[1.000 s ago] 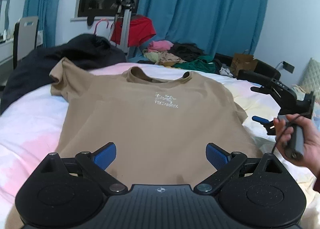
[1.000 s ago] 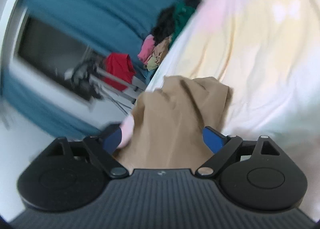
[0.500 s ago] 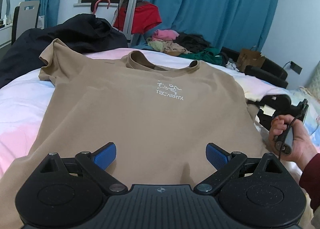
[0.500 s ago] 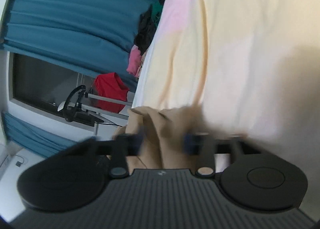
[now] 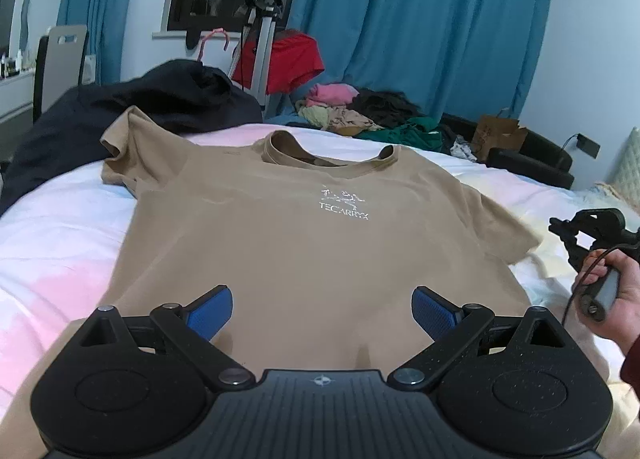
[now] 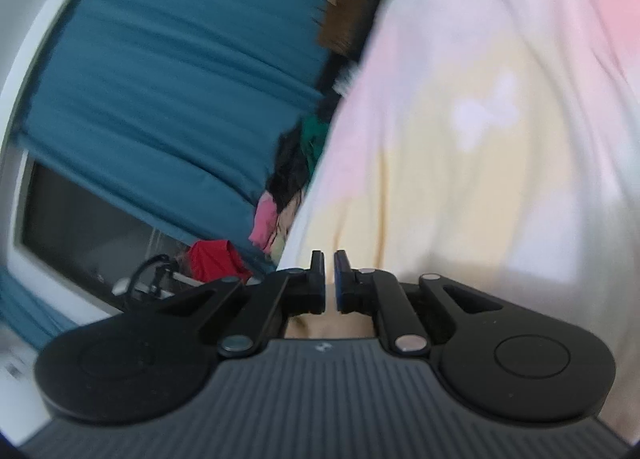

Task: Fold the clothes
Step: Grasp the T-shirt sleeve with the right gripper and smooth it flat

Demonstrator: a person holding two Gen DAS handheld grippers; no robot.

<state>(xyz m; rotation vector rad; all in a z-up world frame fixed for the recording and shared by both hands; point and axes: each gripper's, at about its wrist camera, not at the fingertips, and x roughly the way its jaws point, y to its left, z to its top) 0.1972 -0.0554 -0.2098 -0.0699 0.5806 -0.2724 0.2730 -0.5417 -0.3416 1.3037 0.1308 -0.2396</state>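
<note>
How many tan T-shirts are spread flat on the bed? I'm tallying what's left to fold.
1: the tan T-shirt lies front-up across the bed, just ahead of the open left gripper. More clothes sit heaped in the pile beyond; some may be hidden there.

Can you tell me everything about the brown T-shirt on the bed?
The brown T-shirt is tan, soft-looking cloth with short sleeves, a round ribbed collar and a small white chest logo reading TECARRYX. It lies spread flat, front up, on the pink, white and yellow bed sheet, collar pointing away toward the curtains. The open left claw hovers over its lower part; I cannot tell if it touches.
</note>
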